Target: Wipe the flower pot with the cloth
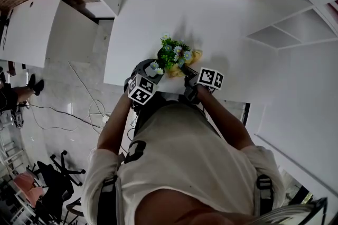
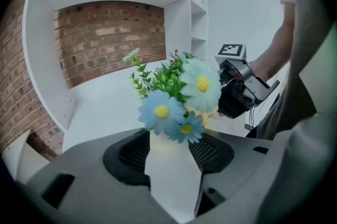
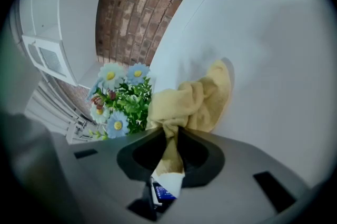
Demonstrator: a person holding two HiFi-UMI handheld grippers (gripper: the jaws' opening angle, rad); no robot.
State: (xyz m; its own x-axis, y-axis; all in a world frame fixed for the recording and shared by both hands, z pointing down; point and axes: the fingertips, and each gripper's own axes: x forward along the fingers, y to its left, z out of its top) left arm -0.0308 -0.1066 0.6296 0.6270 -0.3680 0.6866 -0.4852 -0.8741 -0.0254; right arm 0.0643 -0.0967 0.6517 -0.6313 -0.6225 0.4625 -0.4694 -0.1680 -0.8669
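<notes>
Wiping step: left gripper (image 2: 175, 139) clamps white flower pot (image 2: 174, 178); right gripper (image 3: 168, 152) pinches crumpled yellow cloth (image 3: 197, 102) beside it. Next, probably: rub pot wall.

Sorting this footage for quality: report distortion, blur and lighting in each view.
Head view: heavy fisheye bends the table edges; even light, faint shadow past the flowers. Left gripper view: dark corners, the flower pot in the jaws looks washed out. Right gripper view: soft overall, the cloth slightly blurred.
</notes>
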